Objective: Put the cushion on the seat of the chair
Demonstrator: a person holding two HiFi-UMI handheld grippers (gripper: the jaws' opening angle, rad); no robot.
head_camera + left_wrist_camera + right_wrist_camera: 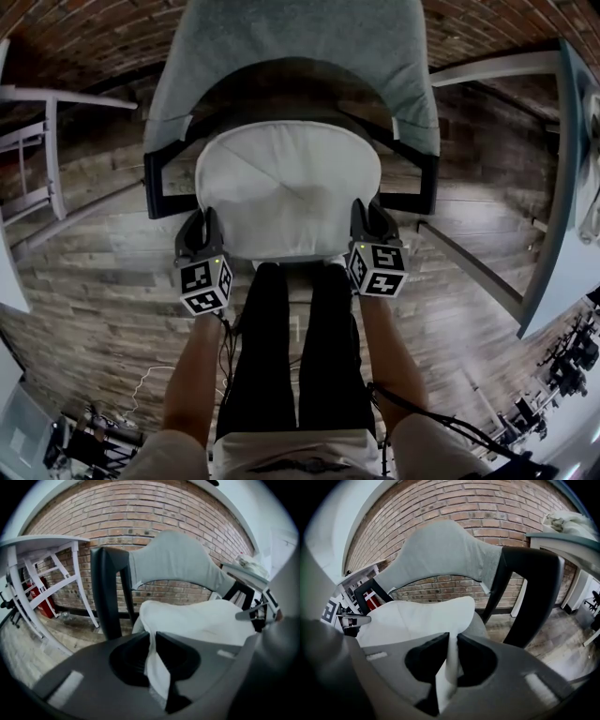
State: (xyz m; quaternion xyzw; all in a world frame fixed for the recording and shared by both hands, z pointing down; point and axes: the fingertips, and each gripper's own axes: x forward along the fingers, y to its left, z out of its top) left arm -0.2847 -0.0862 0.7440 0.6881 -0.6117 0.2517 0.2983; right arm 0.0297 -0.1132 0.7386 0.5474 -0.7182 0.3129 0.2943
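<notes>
You hold white cushion [286,187] over seat of grey-backed chair [291,56]. Left tongs [207,220] clenched on its front-left corner, right tongs [368,214] clenched on front-right corner. Cushion spans seat between black armrests [167,192], reaching seat's front edge; contact with seat unclear.

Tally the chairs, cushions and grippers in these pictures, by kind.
chair: 1
cushion: 1
grippers: 2 (left gripper, right gripper, each shut on the cushion's near edge)
total: 4
</notes>
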